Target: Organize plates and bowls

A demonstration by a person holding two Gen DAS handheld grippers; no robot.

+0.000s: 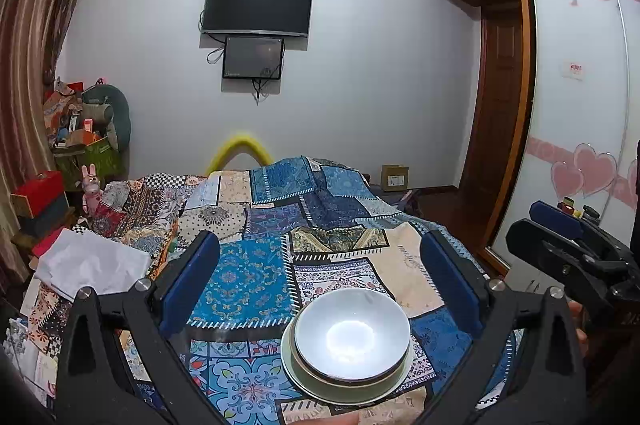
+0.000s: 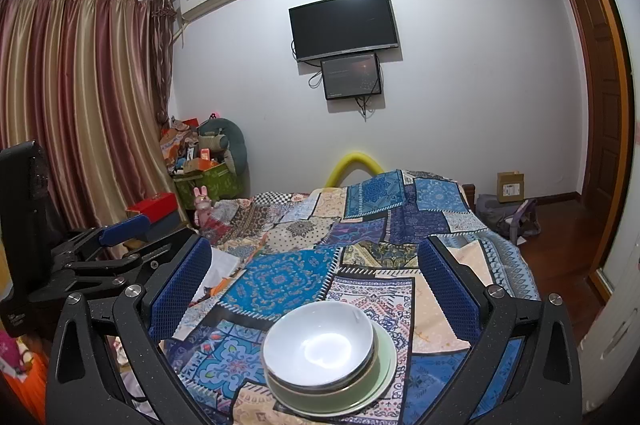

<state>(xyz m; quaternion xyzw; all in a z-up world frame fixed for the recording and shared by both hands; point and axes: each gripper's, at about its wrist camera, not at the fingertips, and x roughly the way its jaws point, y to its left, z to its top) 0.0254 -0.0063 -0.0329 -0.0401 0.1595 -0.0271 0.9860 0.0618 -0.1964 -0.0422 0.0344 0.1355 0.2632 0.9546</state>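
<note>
A white bowl (image 1: 352, 331) sits nested in a second bowl on a pale green plate (image 1: 308, 383), all stacked on the patchwork cloth. The same white bowl (image 2: 319, 343) and green plate (image 2: 384, 381) show in the right wrist view. My left gripper (image 1: 320, 281) is open and empty, with the stack below and between its blue-padded fingers (image 1: 192, 277). My right gripper (image 2: 316, 285) is open and empty above the stack. The right gripper also shows at the right edge of the left wrist view (image 1: 568, 237), and the left gripper shows at the left of the right wrist view (image 2: 108, 241).
The patchwork cloth (image 1: 256, 277) covers a bed-like surface that runs toward the far wall. White fabric (image 1: 92, 265) lies at its left. Boxes and clutter (image 2: 200, 165) stand in the left corner by the curtain. A wardrobe (image 1: 576, 105) and wooden floor lie to the right.
</note>
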